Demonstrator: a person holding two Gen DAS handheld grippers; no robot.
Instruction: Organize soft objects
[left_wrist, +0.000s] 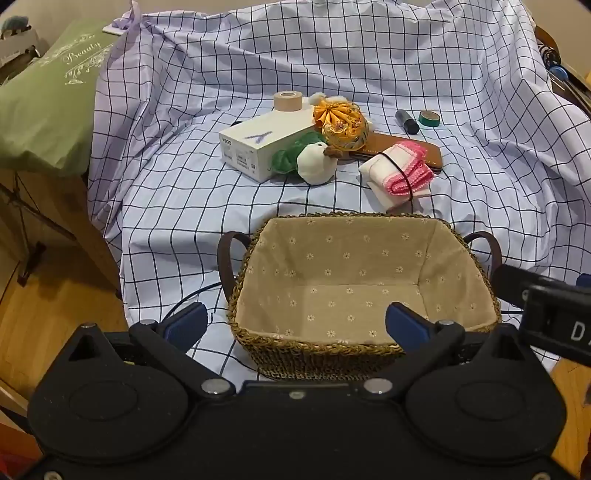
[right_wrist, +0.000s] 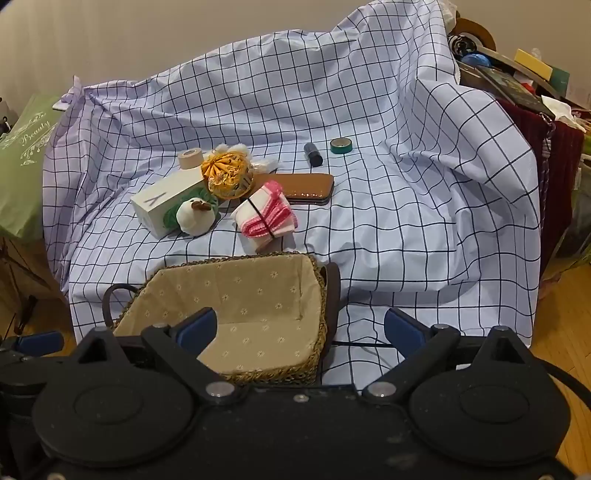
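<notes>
Both the left tongs (left_wrist: 297, 323) and the right tongs (right_wrist: 301, 328) are hanging released, gripping nothing, over the woven straw basket with flowered beige lining (left_wrist: 458, 243). On the checked-cloth surface (right_wrist: 388, 236) beyond it, the white-and-green plush bird (left_wrist: 314, 162), the orange fabric pouch (left_wrist: 341, 123) and the pink-edged folded cloths (left_wrist: 397, 171) are lying close together.

Both wrist views face forward, near, sharing basket (left_wrist: 354, 216) (right_wrist: 236, 260)

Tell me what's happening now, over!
Left gripper open, right gripper open, both holding nothing. Basket unfilled. Plush toy and pink cloth bundle wait behind it. Nothing blocking.
</notes>
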